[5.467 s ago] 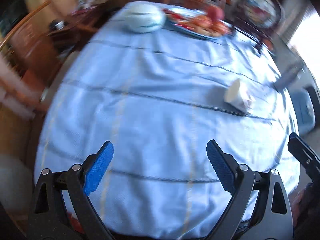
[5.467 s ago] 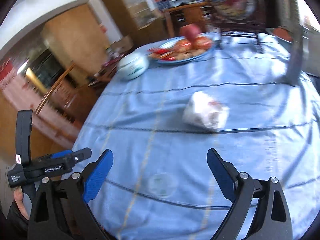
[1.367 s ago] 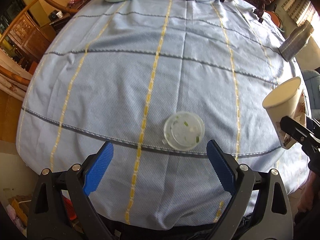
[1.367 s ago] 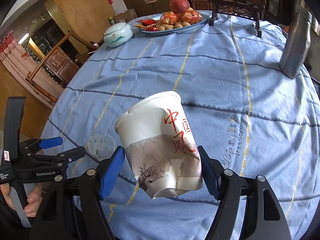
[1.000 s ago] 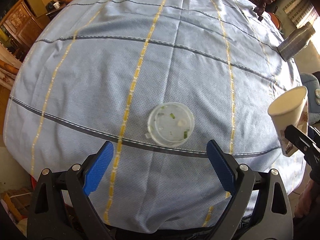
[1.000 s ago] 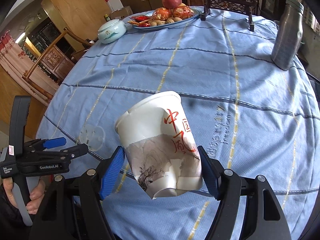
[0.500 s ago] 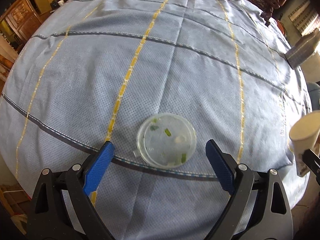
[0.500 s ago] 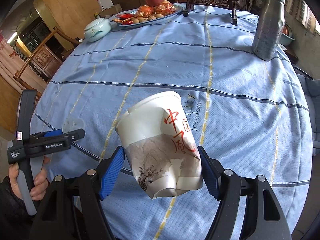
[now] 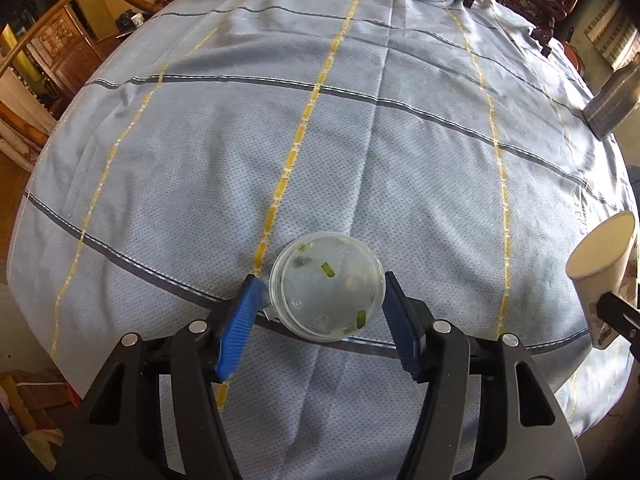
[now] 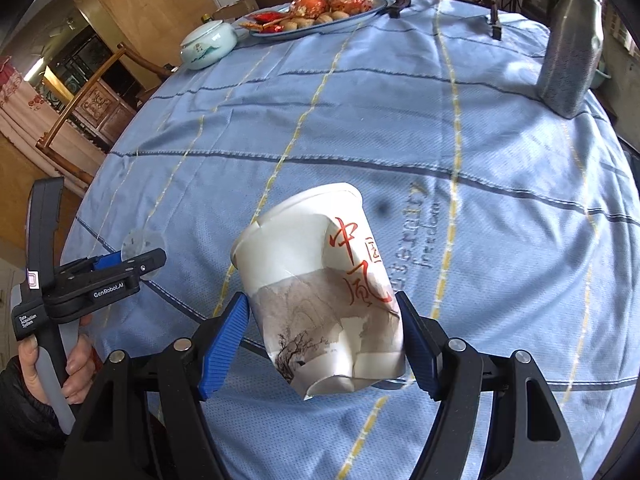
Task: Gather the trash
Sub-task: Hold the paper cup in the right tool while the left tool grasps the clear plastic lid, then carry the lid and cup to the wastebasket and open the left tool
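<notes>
A clear round plastic lid (image 9: 327,285) with green food bits lies on the blue tablecloth (image 9: 360,128) near the front edge. My left gripper (image 9: 322,292) straddles it, blue pads close on both sides, the right pad touching its rim, a small gap at the left. My right gripper (image 10: 324,312) is shut on a crumpled white paper cup (image 10: 320,280) with red characters, held above the cloth. The cup also shows in the left wrist view (image 9: 602,256). The left gripper and lid (image 10: 138,242) show at the left of the right wrist view.
A pale green lidded pot (image 10: 208,44) and a plate of fruit and snacks (image 10: 320,12) stand at the far side. A grey metal flask (image 10: 570,40) stands at the right. A wooden chair (image 10: 80,112) is beside the table on the left.
My left gripper moved forward and down over the lid and its jaws narrowed around it. My right gripper still holds the cup and drifted slightly right.
</notes>
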Demonstrator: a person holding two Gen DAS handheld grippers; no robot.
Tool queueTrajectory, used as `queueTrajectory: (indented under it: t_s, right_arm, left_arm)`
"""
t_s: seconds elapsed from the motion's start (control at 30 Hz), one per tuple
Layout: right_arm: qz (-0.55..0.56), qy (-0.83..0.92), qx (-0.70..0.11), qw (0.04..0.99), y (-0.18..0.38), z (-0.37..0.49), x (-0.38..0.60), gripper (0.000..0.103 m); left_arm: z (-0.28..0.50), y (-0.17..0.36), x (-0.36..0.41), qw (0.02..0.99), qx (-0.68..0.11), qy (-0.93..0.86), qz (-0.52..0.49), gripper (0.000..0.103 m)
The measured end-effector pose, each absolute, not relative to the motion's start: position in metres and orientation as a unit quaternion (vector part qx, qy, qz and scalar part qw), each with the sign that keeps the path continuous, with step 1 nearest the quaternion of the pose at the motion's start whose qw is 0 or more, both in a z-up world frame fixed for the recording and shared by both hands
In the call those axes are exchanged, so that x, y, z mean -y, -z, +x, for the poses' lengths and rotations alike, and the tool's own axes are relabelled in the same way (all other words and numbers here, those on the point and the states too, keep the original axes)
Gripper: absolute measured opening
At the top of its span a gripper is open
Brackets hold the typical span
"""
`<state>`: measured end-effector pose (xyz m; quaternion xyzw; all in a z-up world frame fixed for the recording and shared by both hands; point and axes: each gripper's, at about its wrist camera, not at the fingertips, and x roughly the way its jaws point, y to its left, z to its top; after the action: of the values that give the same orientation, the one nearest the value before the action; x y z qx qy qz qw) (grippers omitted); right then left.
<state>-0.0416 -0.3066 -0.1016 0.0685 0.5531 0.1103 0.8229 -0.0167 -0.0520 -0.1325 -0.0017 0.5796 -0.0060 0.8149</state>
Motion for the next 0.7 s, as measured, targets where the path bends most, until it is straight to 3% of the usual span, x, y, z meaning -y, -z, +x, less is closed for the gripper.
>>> queueTrajectory:
  t_s: [0.33,0.5,0.7]
  right_arm:
    - [0.074,-0.110,-0.558,0.819,0.111,-0.043,0.307,0.073]
    - [0.054,-0.116,-0.552,0.824,0.108,-0.048,0.300,0.083]
    - [0.000,-0.105,-0.547,0.831,0.110,-0.053,0.287,0.085]
  left_arm:
    - [-0.018,0.135,0.058,0.822,-0.570,-0.005,0.016,0.063]
    - [-0.018,0.136,0.058,0.822,-0.570,-0.005,0.014,0.063]
    - [-0.022,0.135,0.054,0.822,-0.570,-0.005,0.007,0.065]
